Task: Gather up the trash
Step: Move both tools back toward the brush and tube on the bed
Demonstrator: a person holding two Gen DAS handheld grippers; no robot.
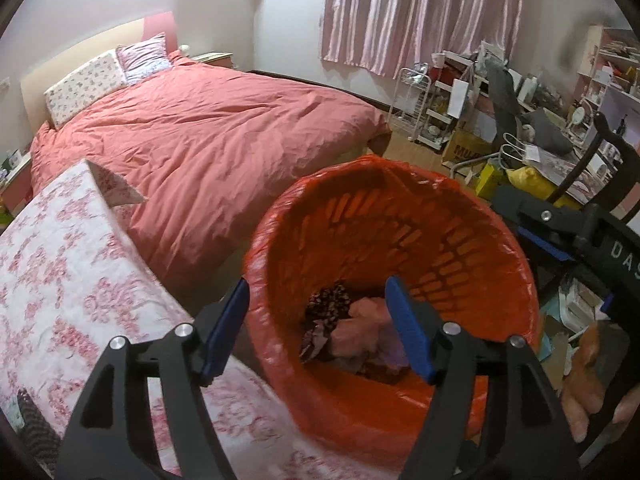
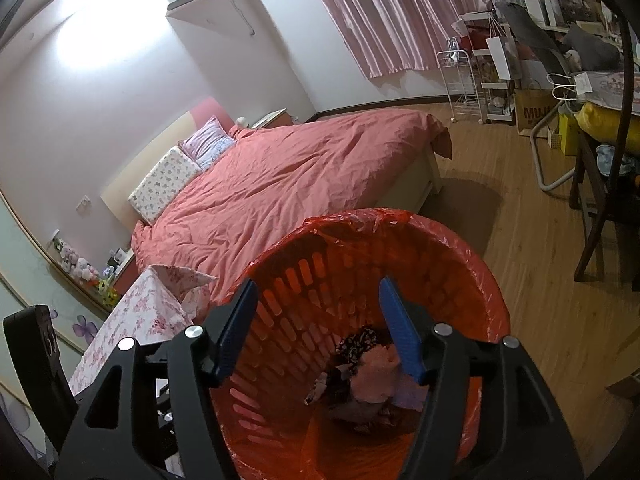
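An orange slotted bin [image 1: 460,240] lined with a red bag stands on the floor; it also shows in the right wrist view [image 2: 452,256]. Crumpled pink and dark trash [image 1: 360,332] lies at its bottom, also seen in the right wrist view [image 2: 372,376]. My left gripper [image 1: 320,328] is open and empty above the bin's near left rim. My right gripper [image 2: 320,328] is open and empty above the bin's mouth. The right gripper's body [image 1: 580,240] shows at the right of the left wrist view.
A floral-covered surface [image 1: 60,280] stands left of the bin. A bed with a pink duvet [image 1: 208,144] lies behind. A cluttered desk, chair [image 2: 600,216], carts and bags [image 1: 472,144] fill the right. Wooden floor [image 2: 540,312] lies right of the bin.
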